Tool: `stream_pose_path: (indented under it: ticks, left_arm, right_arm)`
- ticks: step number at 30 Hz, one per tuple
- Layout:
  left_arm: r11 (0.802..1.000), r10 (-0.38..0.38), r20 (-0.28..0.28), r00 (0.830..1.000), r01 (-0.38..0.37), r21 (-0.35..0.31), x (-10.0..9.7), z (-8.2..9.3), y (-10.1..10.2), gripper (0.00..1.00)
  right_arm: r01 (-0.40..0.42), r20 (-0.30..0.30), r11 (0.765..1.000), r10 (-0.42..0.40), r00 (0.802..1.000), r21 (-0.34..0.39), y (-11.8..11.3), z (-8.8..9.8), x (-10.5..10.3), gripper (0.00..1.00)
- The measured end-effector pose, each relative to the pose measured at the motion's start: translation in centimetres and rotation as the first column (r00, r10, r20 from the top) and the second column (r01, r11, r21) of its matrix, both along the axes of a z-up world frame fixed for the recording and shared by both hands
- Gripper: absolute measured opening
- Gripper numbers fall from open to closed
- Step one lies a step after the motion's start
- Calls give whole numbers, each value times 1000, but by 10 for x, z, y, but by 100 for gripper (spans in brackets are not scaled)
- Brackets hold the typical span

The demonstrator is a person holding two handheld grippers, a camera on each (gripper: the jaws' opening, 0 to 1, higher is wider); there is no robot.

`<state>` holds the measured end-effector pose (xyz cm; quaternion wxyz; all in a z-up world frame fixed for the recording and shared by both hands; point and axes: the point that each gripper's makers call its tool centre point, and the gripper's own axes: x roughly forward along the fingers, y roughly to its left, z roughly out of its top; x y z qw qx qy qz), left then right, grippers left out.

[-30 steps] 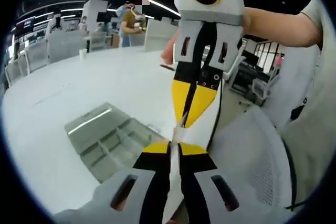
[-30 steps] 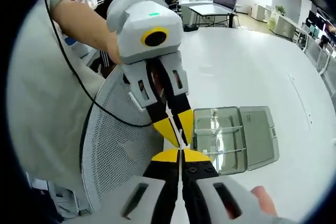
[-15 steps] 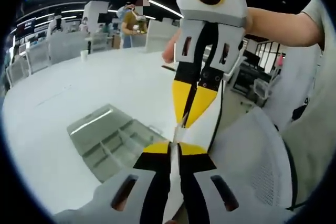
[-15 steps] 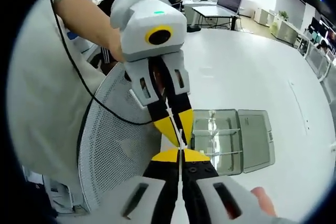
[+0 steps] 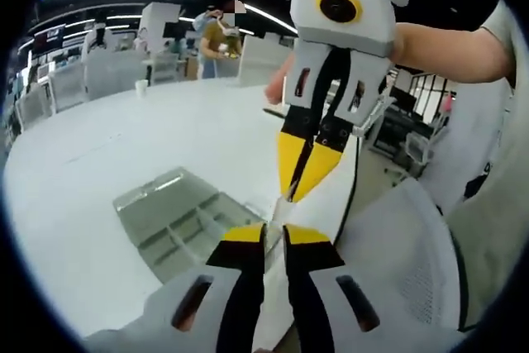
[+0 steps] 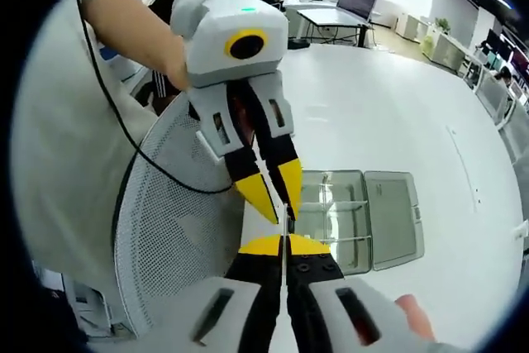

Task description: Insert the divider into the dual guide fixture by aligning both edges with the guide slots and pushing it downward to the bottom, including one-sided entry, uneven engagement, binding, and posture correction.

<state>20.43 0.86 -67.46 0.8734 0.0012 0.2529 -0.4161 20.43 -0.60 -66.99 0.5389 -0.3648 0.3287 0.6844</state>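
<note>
Right gripper view: the right tongs pinch the thin divider, while the left tongs gape just beside it, blocking the clear box on the desk, mesh chair alongside.

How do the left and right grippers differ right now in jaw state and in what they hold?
The left gripper has its jaws parted, with a clear gap between the yellow tips, while the right gripper has its jaws pressed together. The right gripper pinches the thin divider; the left gripper's tips stand apart on either side of it. Both have black jaws with yellow tips and point at each other above the white table, near the clear compartment box.
</note>
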Motion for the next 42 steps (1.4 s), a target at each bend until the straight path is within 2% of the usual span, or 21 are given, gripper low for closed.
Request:
stream_pose_path:
  ticks: [9,16,27,33,42]
  left_arm:
    - [1000,30,-3,1000,-30,1,-3,-2,7,19]
    - [999,50,-7,999,-50,-4,-4,-2,14,22]
    - [998,68,3,998,-68,5,-10,1,13,30]
    - [997,80,8,997,-80,9,-11,4,14,36]
    - [995,98,2,995,-98,11,-9,2,20,37]
  right_arm:
    - [35,49,999,-34,998,-10,-5,-9,22,0]
    - [59,82,998,-56,995,-27,-9,-20,35,0]
    - [61,110,997,-55,992,-53,-11,-33,43,0]
    - [71,106,996,-65,992,-58,-12,-37,46,0]
    - [75,105,995,-68,992,-62,-12,-46,49,0]
